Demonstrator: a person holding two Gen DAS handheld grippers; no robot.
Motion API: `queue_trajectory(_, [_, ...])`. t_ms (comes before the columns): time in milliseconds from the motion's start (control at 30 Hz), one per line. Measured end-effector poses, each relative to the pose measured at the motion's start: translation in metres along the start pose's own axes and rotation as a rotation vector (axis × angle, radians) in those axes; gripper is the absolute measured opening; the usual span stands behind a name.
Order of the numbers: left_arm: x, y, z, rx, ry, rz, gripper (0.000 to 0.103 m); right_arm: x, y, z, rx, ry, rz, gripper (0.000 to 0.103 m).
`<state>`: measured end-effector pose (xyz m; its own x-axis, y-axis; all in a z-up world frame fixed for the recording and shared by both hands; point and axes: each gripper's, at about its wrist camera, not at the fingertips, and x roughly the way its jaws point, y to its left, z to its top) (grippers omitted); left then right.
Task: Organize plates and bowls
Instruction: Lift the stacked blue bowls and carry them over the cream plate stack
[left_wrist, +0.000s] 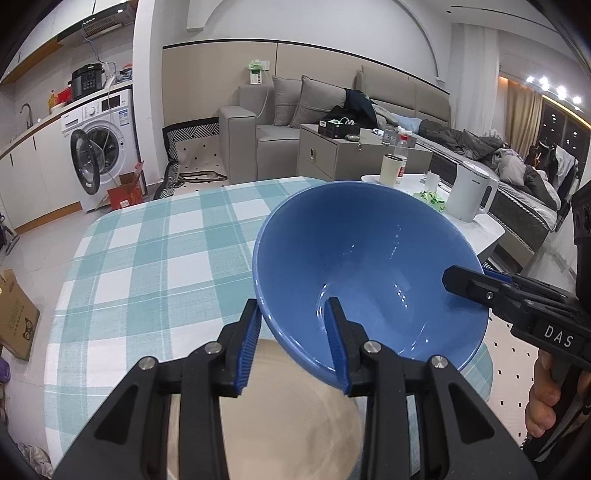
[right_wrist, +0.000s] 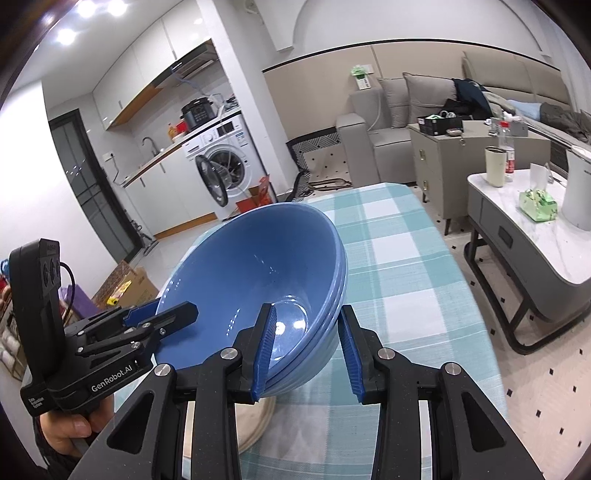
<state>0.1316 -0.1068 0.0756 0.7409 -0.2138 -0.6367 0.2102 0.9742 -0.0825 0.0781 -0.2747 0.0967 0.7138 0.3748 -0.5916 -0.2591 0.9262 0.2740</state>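
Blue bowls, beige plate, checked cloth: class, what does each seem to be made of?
Stacked blue bowls: likely glazed ceramic, since sharp light glints show on the smooth inside. Round beige plate beneath: matte and faintly speckled, perhaps stoneware. Teal-and-white checked tablecloth: woven fabric, with a fine thread texture.

A grey sofa (left_wrist: 280, 110) is standing against the beige-panelled wall (left_wrist: 314, 59); a washing machine (left_wrist: 107, 140) (door hanging open) is sitting under the kitchen counter (left_wrist: 37, 125).

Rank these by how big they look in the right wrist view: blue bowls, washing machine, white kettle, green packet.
1. Blue bowls, though nearness to the camera inflates them.
2. Washing machine.
3. White kettle, cut off by the edge, so unsure against the washing machine.
4. Green packet.
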Motion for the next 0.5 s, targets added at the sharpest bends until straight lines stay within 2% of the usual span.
queue_trajectory(500, [-0.033,0.035,-0.023,-0.034,-0.022,0.072,0.034,0.011,0.047,-0.014,-0.057,0.028,0.072,0.035])
